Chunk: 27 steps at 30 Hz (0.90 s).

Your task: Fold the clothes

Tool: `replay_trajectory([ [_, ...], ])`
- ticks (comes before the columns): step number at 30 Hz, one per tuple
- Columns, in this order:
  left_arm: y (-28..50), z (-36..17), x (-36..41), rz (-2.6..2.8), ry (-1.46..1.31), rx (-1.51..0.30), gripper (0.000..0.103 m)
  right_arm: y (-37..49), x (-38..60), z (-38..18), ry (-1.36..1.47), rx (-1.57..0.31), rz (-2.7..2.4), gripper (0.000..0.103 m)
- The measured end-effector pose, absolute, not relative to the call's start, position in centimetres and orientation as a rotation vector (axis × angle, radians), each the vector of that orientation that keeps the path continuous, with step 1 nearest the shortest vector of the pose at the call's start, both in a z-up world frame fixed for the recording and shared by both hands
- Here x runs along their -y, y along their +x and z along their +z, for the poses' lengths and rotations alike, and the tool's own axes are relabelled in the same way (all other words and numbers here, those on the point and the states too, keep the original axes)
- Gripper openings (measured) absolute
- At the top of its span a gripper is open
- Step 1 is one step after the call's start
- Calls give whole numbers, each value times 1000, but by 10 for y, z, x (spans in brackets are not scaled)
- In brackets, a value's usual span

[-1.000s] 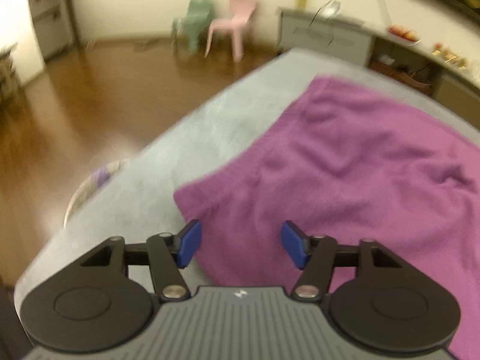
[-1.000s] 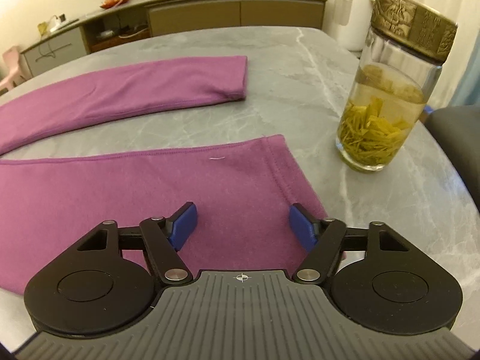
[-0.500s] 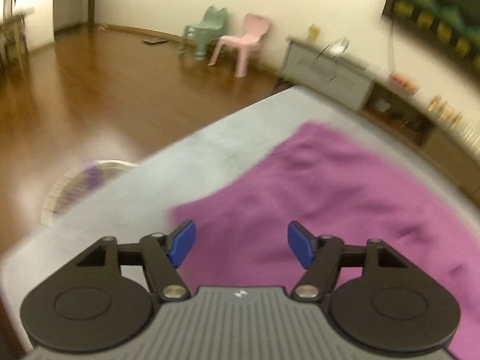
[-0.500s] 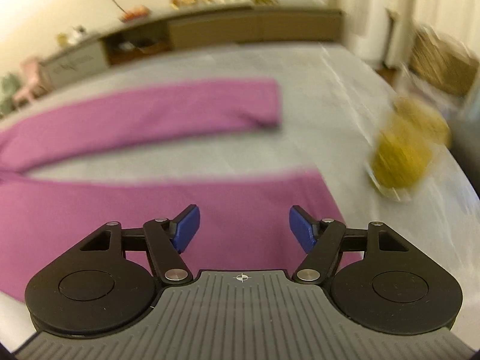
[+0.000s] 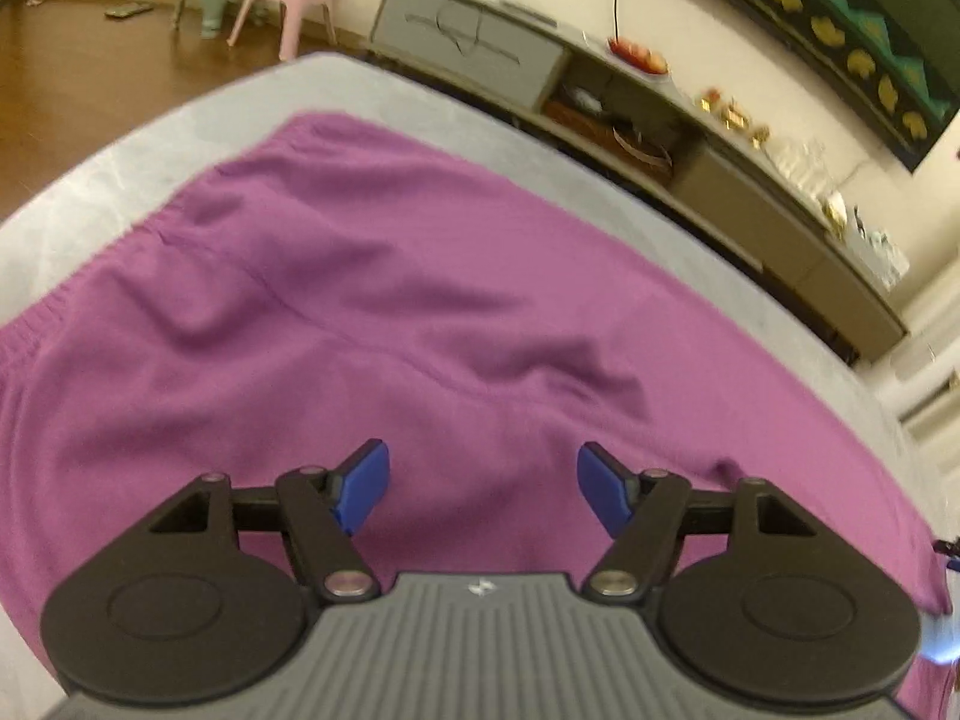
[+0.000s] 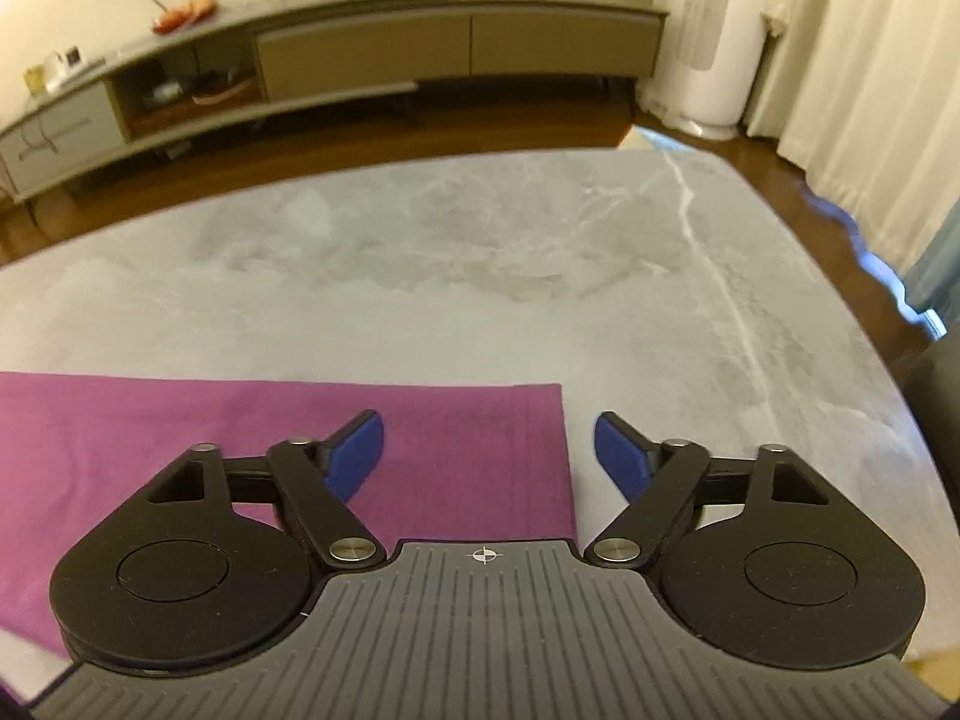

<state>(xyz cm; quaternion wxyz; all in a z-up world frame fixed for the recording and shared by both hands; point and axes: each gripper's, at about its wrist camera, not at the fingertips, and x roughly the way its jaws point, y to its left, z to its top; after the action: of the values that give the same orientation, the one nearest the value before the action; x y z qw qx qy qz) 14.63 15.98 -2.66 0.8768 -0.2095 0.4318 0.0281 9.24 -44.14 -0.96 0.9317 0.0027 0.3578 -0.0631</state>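
— Hovering where? And the tongs?
— Both over the wrinkled purple knit garment (image 5: 372, 312) spread on the grey marble table (image 6: 480, 264); left gripper (image 5: 483, 489) and right gripper (image 6: 487, 455) gape wide, gripping nothing.
— Touching cloth?
— Probably not; blurry.

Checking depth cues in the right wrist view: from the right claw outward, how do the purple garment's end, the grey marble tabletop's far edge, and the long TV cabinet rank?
1. Purple garment: directly under the open right claw, left-centre.
2. Tabletop far edge: ahead, mid-frame.
3. TV cabinet: beyond the floor, against the back wall.
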Motion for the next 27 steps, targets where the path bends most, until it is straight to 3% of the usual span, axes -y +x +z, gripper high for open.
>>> replay_trajectory([
  [1, 146, -27, -158, 48, -438, -901, 71, 96, 441, -10, -1, -729, -121, 55],
  [3, 145, -27, -152, 27, -437, -900, 71, 103, 441, -12, -13, -723, -104, 37],
  [4, 144, -25, -149, 20, -426, -895, 71, 107, 440, -12, -20, -720, -96, 10],
  [5, 143, -24, -146, 13, -422, -888, 71, 111, 440, -13, -26, -717, -87, 0],
  [9, 141, -18, -136, -41, -475, -875, 71, 126, 439, -16, -51, -705, -54, 0],
  [18, 227, -32, -42, -325, -817, -1005, 78, -42, 383, -20, -451, -689, 99, 0],
  [27, 263, -74, 18, -312, -897, -1085, 78, -56, 410, -30, -257, -625, 32, 0],
])
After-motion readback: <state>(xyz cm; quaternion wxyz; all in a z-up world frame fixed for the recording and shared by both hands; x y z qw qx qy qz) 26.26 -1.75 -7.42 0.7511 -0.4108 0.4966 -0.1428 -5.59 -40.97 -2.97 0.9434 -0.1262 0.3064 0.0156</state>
